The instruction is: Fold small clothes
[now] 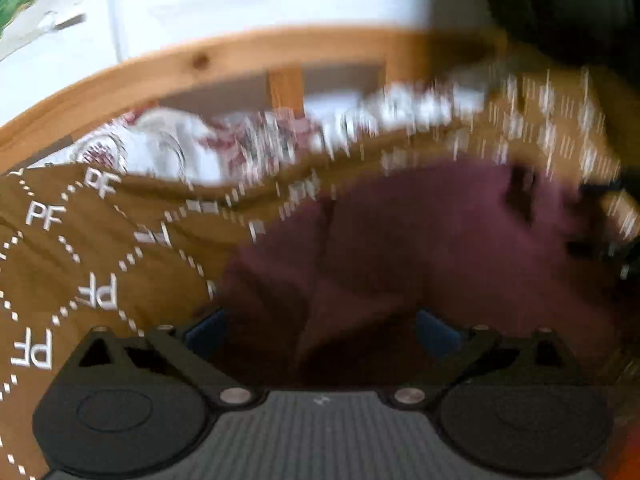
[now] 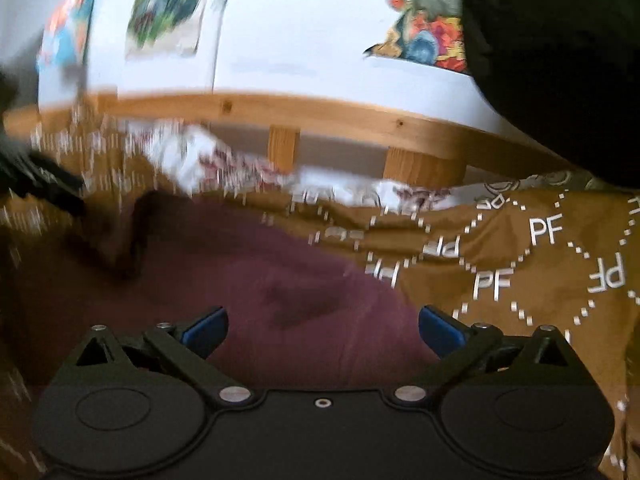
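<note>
My left gripper [image 1: 320,336] points steeply downward, its jaws spread wide with nothing pinched between the blue pads [image 1: 204,334]. My right gripper [image 2: 322,330] tilts down more gently, jaws likewise wide apart, its blue pads [image 2: 440,330] pressing on nothing. Each of my grippers shows at the far edge of the other's view as a dark, blurred shape, so the two sit side by side.
</note>
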`<act>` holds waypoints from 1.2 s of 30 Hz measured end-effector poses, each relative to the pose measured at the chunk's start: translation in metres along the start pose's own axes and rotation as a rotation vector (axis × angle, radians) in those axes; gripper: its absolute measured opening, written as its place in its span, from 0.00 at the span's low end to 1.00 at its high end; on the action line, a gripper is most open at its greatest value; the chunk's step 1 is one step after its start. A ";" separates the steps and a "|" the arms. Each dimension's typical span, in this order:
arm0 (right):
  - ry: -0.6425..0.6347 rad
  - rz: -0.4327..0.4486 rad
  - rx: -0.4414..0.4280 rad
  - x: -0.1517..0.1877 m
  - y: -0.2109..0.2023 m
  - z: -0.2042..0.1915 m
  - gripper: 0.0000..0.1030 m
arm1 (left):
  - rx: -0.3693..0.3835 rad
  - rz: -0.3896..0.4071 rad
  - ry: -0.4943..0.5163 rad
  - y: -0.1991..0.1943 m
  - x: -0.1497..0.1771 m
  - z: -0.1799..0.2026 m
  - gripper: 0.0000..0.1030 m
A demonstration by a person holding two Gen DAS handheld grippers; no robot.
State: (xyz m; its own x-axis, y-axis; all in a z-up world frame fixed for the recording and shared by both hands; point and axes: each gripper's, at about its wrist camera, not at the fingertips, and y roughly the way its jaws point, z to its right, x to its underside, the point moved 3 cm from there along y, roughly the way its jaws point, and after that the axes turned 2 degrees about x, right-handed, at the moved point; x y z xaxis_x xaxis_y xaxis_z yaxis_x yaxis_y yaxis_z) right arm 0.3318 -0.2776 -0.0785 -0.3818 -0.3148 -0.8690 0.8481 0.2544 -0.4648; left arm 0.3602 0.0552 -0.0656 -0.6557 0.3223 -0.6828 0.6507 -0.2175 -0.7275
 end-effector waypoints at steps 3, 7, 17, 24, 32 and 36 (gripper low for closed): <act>-0.067 -0.055 0.049 0.020 0.011 -0.019 0.73 | -0.210 -0.073 0.052 0.023 0.003 0.018 0.85; 0.005 -0.041 0.184 0.026 0.012 -0.001 0.31 | -0.279 -0.018 -0.118 0.017 -0.011 0.005 0.81; 0.260 0.093 0.358 0.043 -0.095 0.089 0.70 | -0.461 0.077 -0.520 -0.040 -0.008 -0.025 0.99; 0.038 -0.017 0.289 0.072 -0.132 0.060 0.83 | -0.262 0.088 -0.273 -0.048 0.004 0.076 0.99; -0.506 -0.097 0.287 0.098 -0.130 -0.012 0.72 | -0.085 0.035 -0.223 -0.026 0.028 0.125 0.99; -0.682 -0.118 0.291 0.112 -0.116 -0.032 0.40 | -0.054 0.008 -0.319 -0.019 0.040 0.111 0.99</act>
State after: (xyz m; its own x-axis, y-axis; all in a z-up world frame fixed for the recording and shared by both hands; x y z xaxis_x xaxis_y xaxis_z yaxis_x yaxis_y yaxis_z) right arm 0.1788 -0.3133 -0.1268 -0.2438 -0.8461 -0.4740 0.9146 -0.0380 -0.4026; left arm 0.2794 -0.0296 -0.0867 -0.7319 0.0134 -0.6813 0.6702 -0.1669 -0.7232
